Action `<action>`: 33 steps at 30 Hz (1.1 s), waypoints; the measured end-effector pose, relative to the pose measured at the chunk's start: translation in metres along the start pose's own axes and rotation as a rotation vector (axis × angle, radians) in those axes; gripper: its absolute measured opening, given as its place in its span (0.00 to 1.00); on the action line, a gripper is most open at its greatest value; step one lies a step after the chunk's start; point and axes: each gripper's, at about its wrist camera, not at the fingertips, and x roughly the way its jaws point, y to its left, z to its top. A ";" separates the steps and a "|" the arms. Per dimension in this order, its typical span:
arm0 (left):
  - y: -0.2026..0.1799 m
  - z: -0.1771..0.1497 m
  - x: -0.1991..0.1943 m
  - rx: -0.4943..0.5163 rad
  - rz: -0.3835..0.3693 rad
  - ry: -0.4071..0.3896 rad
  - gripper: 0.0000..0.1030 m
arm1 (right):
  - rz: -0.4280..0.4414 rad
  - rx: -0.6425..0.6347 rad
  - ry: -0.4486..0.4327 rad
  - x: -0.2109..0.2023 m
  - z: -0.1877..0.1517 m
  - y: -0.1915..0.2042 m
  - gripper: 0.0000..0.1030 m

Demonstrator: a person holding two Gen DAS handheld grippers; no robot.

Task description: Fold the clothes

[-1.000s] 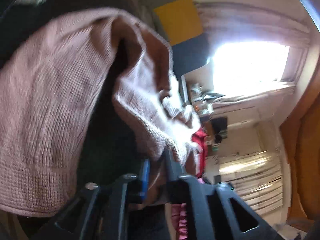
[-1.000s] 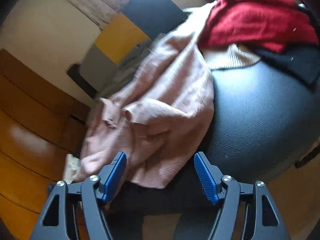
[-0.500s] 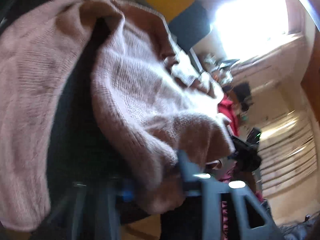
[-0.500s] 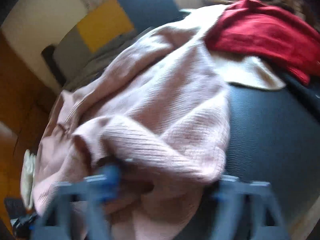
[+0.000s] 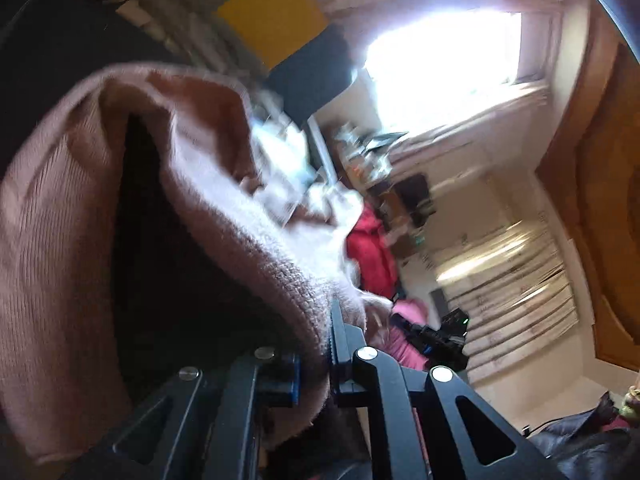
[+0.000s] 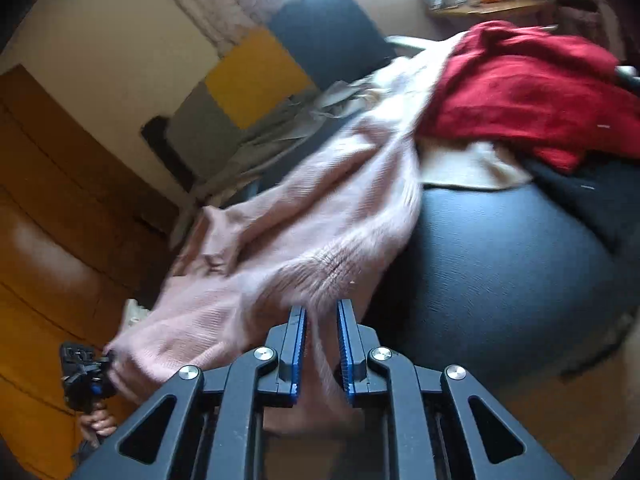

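Between the fingers of the left claw (image 5: pixel 314 354), a thick knit fold of the pink sweater (image 6: pixel 304 220) is pinched; the rest of the garment arcs up and to the left of this claw. Right of it, in the right wrist view, the right claw (image 6: pixel 320 344) has its blue pads nearly together, clamping another edge of the same sweater, which stretches ahead and left of this claw across a black cushioned surface (image 6: pixel 500 264). Ahead and right of the right claw, a red garment (image 6: pixel 528 88) lies on a cream one (image 6: pixel 468 168).
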 end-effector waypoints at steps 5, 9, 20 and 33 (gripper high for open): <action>0.022 -0.018 0.010 -0.062 0.167 0.063 0.10 | -0.238 -0.006 0.078 0.011 -0.020 -0.027 0.19; 0.040 -0.028 0.008 -0.103 0.326 0.042 0.10 | -0.274 -0.152 0.117 0.030 -0.030 0.001 0.21; 0.012 -0.007 0.025 0.087 0.429 0.060 0.17 | -0.338 -0.515 0.296 0.129 -0.042 0.072 0.62; -0.028 0.114 0.096 0.309 0.381 -0.073 0.37 | 0.203 -0.218 0.074 0.096 0.029 0.090 1.00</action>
